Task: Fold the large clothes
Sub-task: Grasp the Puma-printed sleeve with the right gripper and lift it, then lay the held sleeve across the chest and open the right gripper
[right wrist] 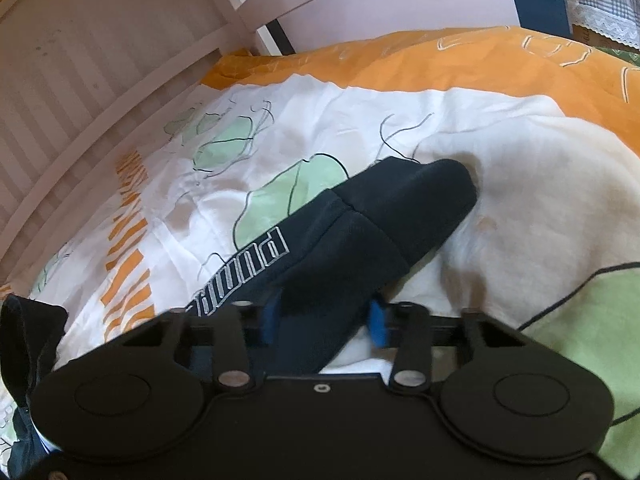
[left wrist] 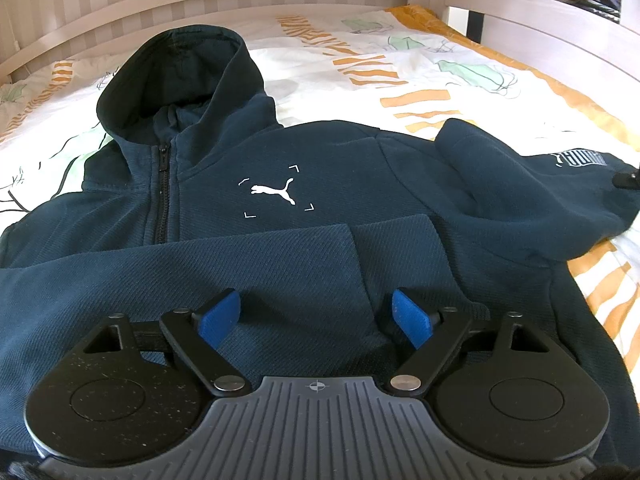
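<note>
- The navy hoodie (left wrist: 304,184) is lying front-up on the patterned duvet (left wrist: 400,64).
- The left gripper (left wrist: 316,316) is hovering released over the hoodie's hem.
- The right gripper (right wrist: 324,320) is grasping the hoodie's sleeve (right wrist: 360,232).

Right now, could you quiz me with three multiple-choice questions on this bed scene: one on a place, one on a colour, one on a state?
1. Where does the hoodie lie?
A. On the bedspread
B. On a chair
C. On the floor

2. What colour is the animal logo?
A. Red
B. White
C. Yellow

3. What is between the right gripper pads?
A. Nothing
B. The hood
C. The sleeve

Key: 1 A, patterned bedding surrounds it; 2 B, white on navy; 3 C, blue pads flank the lettered sleeve.
</note>
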{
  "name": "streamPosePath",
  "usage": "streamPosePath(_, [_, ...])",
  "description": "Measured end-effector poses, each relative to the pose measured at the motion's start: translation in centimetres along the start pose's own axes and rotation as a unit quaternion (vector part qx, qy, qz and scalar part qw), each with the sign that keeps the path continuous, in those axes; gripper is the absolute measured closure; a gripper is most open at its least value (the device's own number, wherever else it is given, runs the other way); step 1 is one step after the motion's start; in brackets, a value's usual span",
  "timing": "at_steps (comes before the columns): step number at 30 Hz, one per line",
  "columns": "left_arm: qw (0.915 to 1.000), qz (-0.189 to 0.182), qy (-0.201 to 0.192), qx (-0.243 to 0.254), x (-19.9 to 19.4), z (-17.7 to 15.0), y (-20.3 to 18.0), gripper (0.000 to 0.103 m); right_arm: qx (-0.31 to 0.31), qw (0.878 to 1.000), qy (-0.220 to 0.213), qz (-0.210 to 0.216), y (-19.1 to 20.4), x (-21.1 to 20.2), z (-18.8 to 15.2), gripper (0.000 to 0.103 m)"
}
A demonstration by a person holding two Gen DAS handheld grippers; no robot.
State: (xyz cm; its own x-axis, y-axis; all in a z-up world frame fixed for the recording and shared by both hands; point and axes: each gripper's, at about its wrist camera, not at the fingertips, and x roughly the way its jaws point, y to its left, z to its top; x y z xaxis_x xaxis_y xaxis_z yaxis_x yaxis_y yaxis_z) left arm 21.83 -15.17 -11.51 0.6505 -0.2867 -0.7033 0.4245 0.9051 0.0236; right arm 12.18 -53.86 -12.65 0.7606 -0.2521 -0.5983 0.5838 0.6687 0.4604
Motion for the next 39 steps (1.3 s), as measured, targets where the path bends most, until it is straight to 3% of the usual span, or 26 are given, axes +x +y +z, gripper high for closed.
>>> streamPosePath(1, [1.0, -0.001, 0.0, -0.001, 0.0, 0.0, 0.0, 0.019, 0.0, 1.0, -0.002, 0.006, 0.0, -0.1, 0.0, 0.076])
streamPosePath(3, [1.0, -0.003, 0.001, -0.003, 0.0, 0.1, 0.1, 0.02, -0.004, 1.0, -0.005, 0.014, 0.3, -0.3, 0.2, 0.086])
streamPosePath(5, [0.9999, -0.008, 0.004, -0.009, -0.1, 0.3, 0.3, 0.02, -0.009, 1.0, -0.006, 0.019, 0.7, -0.6, 0.3, 0.089])
streamPosePath(12, [0.9993, -0.021, 0.016, -0.028, -1.1, 1.2, 1.5, 0.022, -0.044, 0.998, -0.021, 0.041, 3.4, -3.2, 1.2, 0.09])
streamPosePath(19, [0.9973, -0.024, 0.013, -0.068, -4.2, 1.4, 6.3, 0.022, -0.123, 0.988, -0.033, 0.084, 9.7, -6.8, 0.6, 0.09])
streamPosePath(27, [0.9939, -0.002, 0.001, -0.111, -8.5, 0.5, 13.9, 0.022, -0.233, 0.957, -0.022, 0.174, 20.0, -10.8, -4.5, 0.09])
streamPosePath(33, [0.992, 0.021, -0.004, -0.124, -10.6, -1.1, 18.5, 0.022, -0.297, 0.928, 0.011, 0.226, 26.6, -11.6, -11.1, 0.09])
streamPosePath(39, [0.9891, 0.039, 0.001, -0.142, -11.4, -2.7, 21.5, 0.022, -0.346, 0.904, 0.056, 0.246, 30.7, -10.6, -18.3, 0.09])
